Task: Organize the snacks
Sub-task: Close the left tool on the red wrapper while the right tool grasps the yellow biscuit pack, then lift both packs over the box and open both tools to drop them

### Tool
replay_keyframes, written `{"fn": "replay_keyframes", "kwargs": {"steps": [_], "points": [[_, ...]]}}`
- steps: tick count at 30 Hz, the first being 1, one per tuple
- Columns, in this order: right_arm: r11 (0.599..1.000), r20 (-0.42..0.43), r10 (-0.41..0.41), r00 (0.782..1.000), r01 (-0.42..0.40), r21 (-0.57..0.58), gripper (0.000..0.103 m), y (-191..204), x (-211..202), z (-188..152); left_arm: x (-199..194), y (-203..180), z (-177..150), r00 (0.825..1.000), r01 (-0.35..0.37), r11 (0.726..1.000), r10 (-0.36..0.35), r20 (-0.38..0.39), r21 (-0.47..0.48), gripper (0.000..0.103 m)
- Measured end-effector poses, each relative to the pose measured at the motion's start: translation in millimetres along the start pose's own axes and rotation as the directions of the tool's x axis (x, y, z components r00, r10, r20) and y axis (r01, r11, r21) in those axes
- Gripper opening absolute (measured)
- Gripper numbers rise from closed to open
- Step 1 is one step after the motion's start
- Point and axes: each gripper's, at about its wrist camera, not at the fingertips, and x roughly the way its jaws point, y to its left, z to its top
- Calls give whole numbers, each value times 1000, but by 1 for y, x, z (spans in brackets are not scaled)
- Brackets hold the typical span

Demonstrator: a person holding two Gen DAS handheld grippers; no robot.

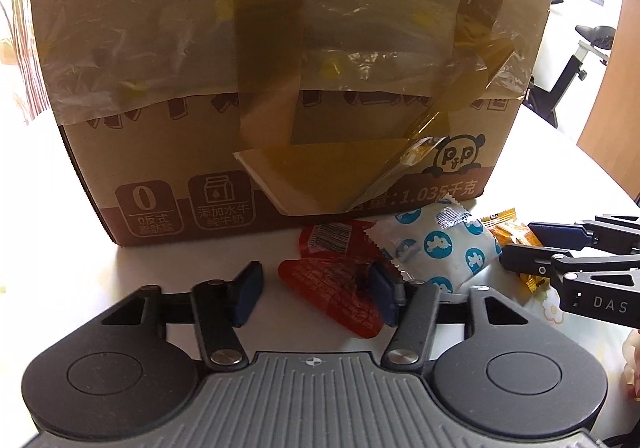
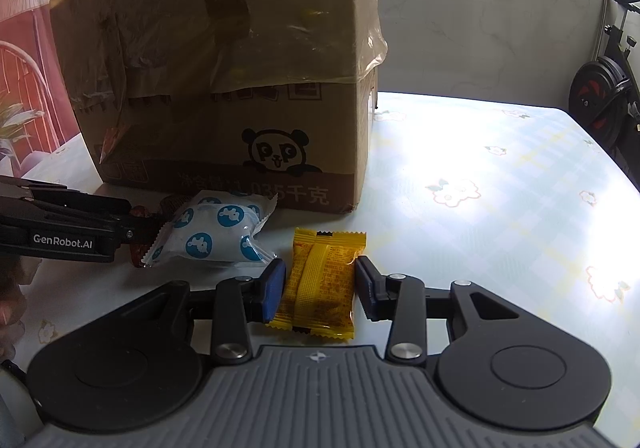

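A red snack packet (image 1: 328, 298) lies on the table between the fingers of my left gripper (image 1: 316, 294). The right pad sits over the packet's edge and the left pad stands clear of it, so the gripper is open. A second red packet (image 1: 334, 240) with a barcode lies just behind. Beside them rests a white packet with blue circles (image 1: 440, 248) (image 2: 216, 236). My right gripper (image 2: 320, 288) has its pads against both sides of a yellow snack packet (image 2: 320, 284), which rests on the table. From the left wrist view the right gripper (image 1: 520, 246) comes in from the right.
A large taped cardboard box (image 1: 280, 87) (image 2: 224, 87) with a panda logo stands right behind the snacks. The table (image 2: 480, 187) has a floral cloth. An exercise bike (image 2: 608, 95) stands beyond the table's right edge.
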Motion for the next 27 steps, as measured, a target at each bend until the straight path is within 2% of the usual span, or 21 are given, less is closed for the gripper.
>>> {"fn": "replay_keyframes", "kwargs": {"steps": [1, 3, 6, 16, 27], "points": [[1000, 0, 0, 1000, 0, 0, 41, 0, 0, 0, 0, -4, 1, 1000, 3, 1000, -3, 1, -9, 48], [1000, 0, 1, 1000, -1, 0, 41, 0, 0, 0, -8, 6, -1, 1000, 27, 999, -26, 6, -29, 39], [1000, 0, 1, 1000, -1, 1, 41, 0, 0, 0, -14, 8, -2, 999, 42, 999, -42, 3, -34, 36], [1000, 3, 3, 1000, -3, 1, 41, -1, 1, 0, -47, 26, -12, 1000, 18, 994, -18, -4, -110, 34], [1000, -1, -3, 1000, 3, 17, 40, -3, 0, 0, -82, 37, -14, 999, 12, 993, -8, 33, -116, 34]]}}
